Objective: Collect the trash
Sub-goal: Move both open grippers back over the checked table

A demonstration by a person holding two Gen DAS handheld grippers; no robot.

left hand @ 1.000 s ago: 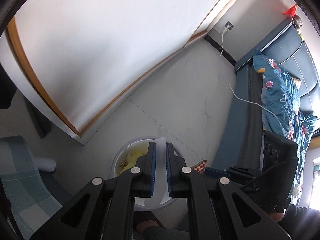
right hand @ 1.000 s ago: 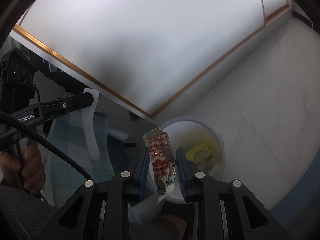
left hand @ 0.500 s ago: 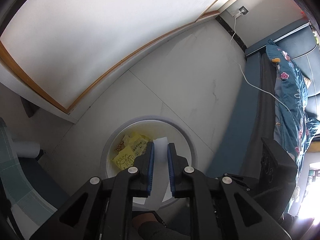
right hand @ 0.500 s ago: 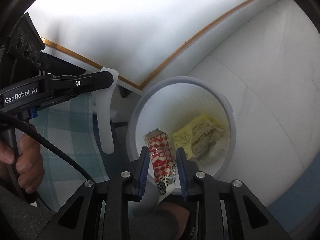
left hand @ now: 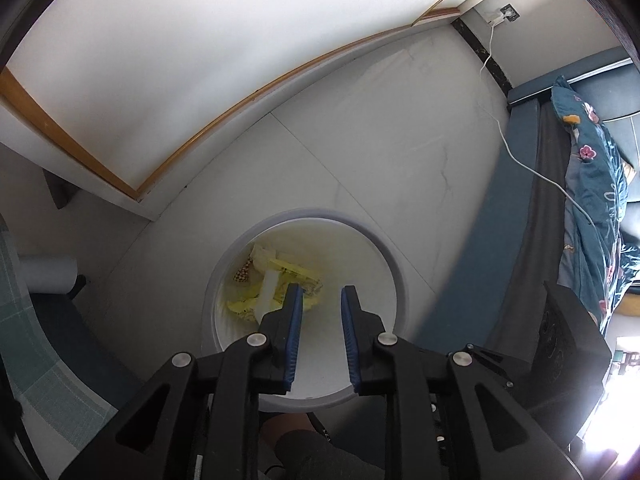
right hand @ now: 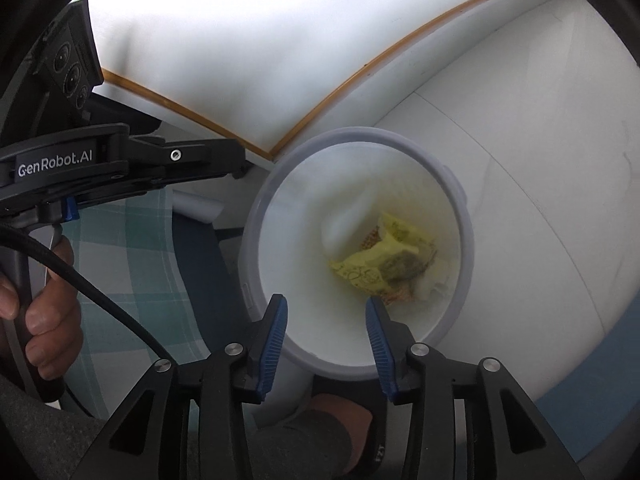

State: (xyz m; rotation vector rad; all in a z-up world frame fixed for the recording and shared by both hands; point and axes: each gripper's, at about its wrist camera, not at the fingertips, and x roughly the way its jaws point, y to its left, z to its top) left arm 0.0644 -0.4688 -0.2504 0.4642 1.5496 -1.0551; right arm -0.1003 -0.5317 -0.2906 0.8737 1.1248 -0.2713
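"GenRobot.AI" printed in white on left gripper (right hand: pixel 236 162), gripped by a hand (right hand: pixel 38 300) at far left; jaws opening, nothing between. Right gripper (right hand: pixel 326 322) likewise opening, empty, over white bin (right hand: pixel 466 240). Yellow wrappers (right hand: pixel 372 268) at bin's bottom, print unreadable.

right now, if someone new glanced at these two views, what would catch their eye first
The white bin on the pale floor sits dead centre in both views, with yellow wrappers crumpled at its bottom. Right over it hang the left gripper and the right gripper, blue-padded jaws opening with nothing between them. In the left wrist view a flowered blue blanket lies along the right edge.
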